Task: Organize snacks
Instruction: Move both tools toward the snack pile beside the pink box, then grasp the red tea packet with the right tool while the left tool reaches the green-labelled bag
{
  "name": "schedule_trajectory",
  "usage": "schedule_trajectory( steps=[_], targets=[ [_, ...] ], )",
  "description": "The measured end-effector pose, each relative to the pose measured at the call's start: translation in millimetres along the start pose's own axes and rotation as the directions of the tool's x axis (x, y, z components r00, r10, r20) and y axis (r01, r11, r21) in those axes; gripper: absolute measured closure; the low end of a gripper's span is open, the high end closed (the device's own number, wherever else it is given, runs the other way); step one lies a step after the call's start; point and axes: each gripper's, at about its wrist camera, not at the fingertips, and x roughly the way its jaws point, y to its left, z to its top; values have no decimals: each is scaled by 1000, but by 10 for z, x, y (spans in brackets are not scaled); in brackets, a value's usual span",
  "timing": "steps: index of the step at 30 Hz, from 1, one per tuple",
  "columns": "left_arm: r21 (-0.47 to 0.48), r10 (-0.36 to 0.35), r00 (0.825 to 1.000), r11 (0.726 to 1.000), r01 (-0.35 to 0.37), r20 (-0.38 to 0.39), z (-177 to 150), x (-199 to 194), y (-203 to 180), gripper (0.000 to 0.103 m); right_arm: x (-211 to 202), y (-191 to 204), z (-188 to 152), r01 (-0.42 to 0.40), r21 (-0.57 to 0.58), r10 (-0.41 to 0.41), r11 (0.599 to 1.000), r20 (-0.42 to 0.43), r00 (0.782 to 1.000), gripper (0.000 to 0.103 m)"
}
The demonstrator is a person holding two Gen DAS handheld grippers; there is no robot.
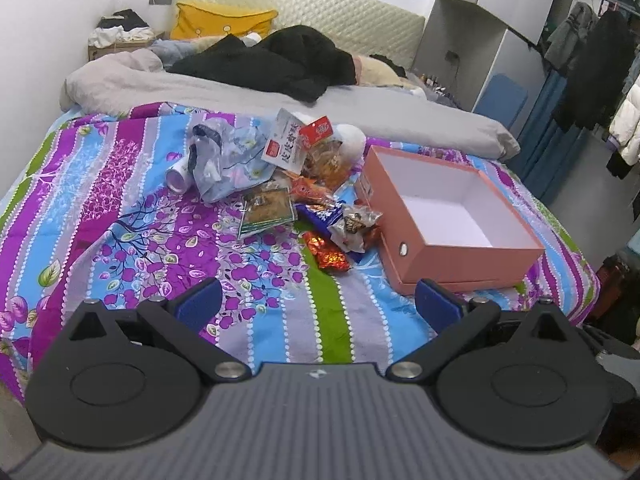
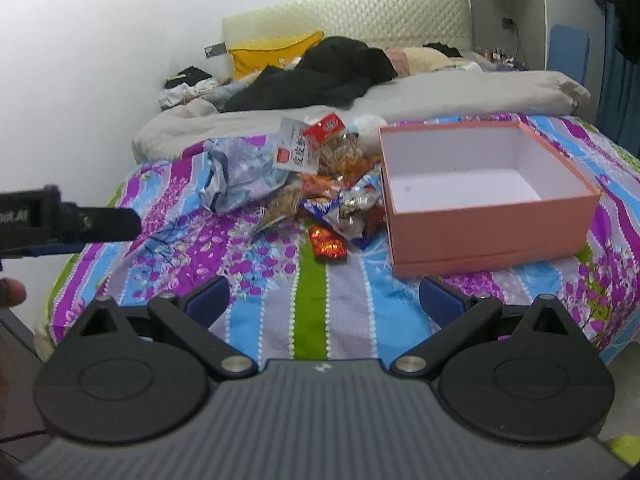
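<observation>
Hovering over the bed point(image 1: 132, 216), both grippers, left point(image 1: 318, 300) and right point(image 2: 324, 298), have jaws spread wide w/ nothing held. Snack pile point(image 1: 316, 192) lies ahead of the left jaws, slightly left of centre; empty pink box point(image 1: 452, 236) ahead-right, touching the pile. Looks like pre-grasp: no snack boxed yet. Next prob needs reaching fwd to the red foil pack point(image 2: 328, 245), nearest the jaws.

A home bedroom: bed point(image 1: 200, 92), padded headboard point(image 1: 320, 4), hanging clothes point(image 1: 588, 64).
</observation>
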Motion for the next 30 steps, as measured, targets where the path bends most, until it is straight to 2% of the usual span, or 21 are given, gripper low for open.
schedule_trajectory(
  steps=[5, 11, 13, 16, 20, 25, 30],
  targets=[
    [-34, -6, 999, 999, 5, -37, 82, 274, 120, 0, 164, -11, 15, -7, 8, 7, 1000, -6, 1000, 0],
    [-51, -23, 998, 999, 20, -63, 179, 635, 293, 0, 549, 31, 2, -17, 21, 18, 1000, -74, 997, 1],
    [-59, -32, 997, 998, 28, -67, 203, 748, 356, 0, 661, 64, 5, -24, 11, 25, 1000, -87, 996, 5],
    [-84, -48, 997, 996, 43, -53, 241, 897, 461, 0, 805, 100, 18, -33, 4, 34, 999, -86, 996, 5],
    [-127, -37, 996, 992, 27, -78, 286, 1166, 608, 0, 1078, 133, 82, -35, -7, 34, 999, -112, 993, 5],
    [-186, -62, 992, 982, 41, -109, 352, 1576, 813, 0, 1421, 167, 138, -25, -34, 20, 999, -140, 990, 5],
    [-182, -87, 988, 981, 63, -125, 539, 2094, 937, 1, 1835, 158, 170, -5, -66, -5, 998, -151, 988, 14]
  ],
)
